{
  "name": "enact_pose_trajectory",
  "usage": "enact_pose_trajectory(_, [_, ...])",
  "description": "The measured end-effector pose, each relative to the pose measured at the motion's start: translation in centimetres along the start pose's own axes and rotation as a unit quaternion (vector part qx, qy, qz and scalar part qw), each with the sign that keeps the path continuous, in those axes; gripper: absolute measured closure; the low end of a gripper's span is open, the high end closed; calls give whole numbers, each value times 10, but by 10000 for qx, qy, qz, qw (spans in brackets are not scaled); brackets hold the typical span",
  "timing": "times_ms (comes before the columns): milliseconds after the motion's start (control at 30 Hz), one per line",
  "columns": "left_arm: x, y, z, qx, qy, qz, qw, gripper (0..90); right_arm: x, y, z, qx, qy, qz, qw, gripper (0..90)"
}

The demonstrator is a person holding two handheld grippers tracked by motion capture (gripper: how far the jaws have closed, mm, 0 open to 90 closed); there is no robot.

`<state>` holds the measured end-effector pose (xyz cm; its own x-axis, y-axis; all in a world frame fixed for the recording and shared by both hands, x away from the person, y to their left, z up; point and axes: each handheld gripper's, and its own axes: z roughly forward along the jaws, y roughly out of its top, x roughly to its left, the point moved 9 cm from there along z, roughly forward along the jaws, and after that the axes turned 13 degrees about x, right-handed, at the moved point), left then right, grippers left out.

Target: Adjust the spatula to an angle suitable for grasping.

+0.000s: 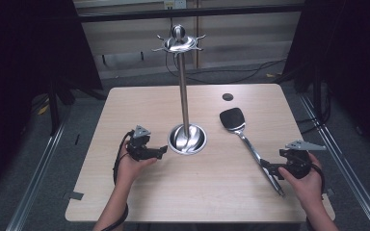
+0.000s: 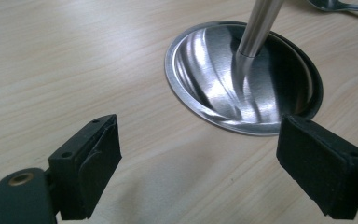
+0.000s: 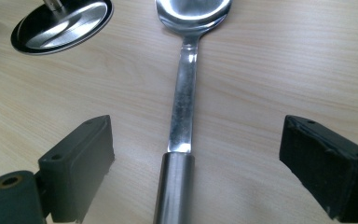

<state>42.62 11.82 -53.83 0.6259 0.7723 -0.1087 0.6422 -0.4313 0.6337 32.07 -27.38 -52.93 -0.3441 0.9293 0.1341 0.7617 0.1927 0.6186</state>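
Steel dominates the middle of the pale wooden worktop [image 1: 139,202]: a utensil stand [image 1: 185,96] rises from a round dished base [image 1: 187,139] to a crown of small hooks [image 1: 179,44] at its top. Right of the base lies a metal spatula [image 1: 248,142], its dark blade [image 1: 232,117] toward the far side and its handle running near and to the right.

At the left, a hand [image 1: 132,166] holds the left claw [image 1: 161,151] just beside the stand's base — in the left gripper view its two black jaws stand well apart, gripping nothing, with the base [image 2: 242,77] and the foot of the pole [image 2: 256,28] just beyond them.

At the near right, the other hand [image 1: 304,180] holds the right claw [image 1: 266,166] at the spatula's handle. In the right gripper view the jaws are spread wide on either side of the handle [image 3: 177,182] (not touching it), which runs between them toward the blade [image 3: 193,11]; the stand's base [image 3: 63,23] sits at the far left.

A small dark round hole [image 1: 228,97] marks the far part of the worktop.
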Motion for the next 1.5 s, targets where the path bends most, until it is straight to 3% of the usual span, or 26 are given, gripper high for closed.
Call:
enact_pose_trajectory(233, [-6, 2, -3, 27, -111, 136, 9998, 141, 3, 0, 3, 60, 38, -81, 9999, 126])
enact_pose_trajectory(467, [-15, 6, -2, -35, -207, 176, 9996, 144, 4, -1, 1, 30, 106, -184, 9998, 242])
enact_pose_trajectory(533, [-16, 6, -2, 8, -196, 230, 9995, 144, 4, -2, 0, 34, 130, -226, 9997, 370])
enact_pose_trajectory(567, [-17, 6, -1, 3, -216, 235, 9995, 144, 4, -5, -1, 77, 163, -255, 9995, 509])
enact_pose_trajectory(600, [-17, 6, -1, 3, -216, 235, 9995, 144, 4, -5, -1, 77, 163, -255, 9995, 509])
enact_pose_trajectory(633, [-18, 6, 0, 42, -229, 286, 9993, 144, 5, -7, -1, 158, 192, -354, 9991, 696])
enact_pose_trajectory(833, [-19, 5, 3, 64, -230, 301, 9993, 143, 0, -11, 0, 220, 58, -368, 9991, 890])
enact_pose_trajectory(967, [-19, 5, 3, 50, -245, 294, 9993, 143, -3, -11, 4, 234, 133, -393, 9989, 900])
enact_pose_trajectory(1033, [-18, 4, 3, 97, -201, 368, 9991, 142, 1, -11, 8, 302, 191, -433, 9984, 900])
enact_pose_trajectory(1167, [-18, 2, 3, 76, -162, 312, 9994, 140, 7, -6, 15, 328, 194, -558, 9977, 900])
enact_pose_trajectory(1233, [-17, 0, 1, 62, -192, 316, 9993, 140, 6, -4, 16, 332, 118, -485, 9982, 900])
enact_pose_trajectory(1400, [-13, -2, -6, 14, -132, 265, 9996, 140, 4, -2, 26, 305, 281, -418, 9983, 900])
enact_pose_trajectory(1500, [-12, -5, -7, -49, -137, 178, 9997, 140, 2, 0, 30, 385, 212, -398, 9982, 900])
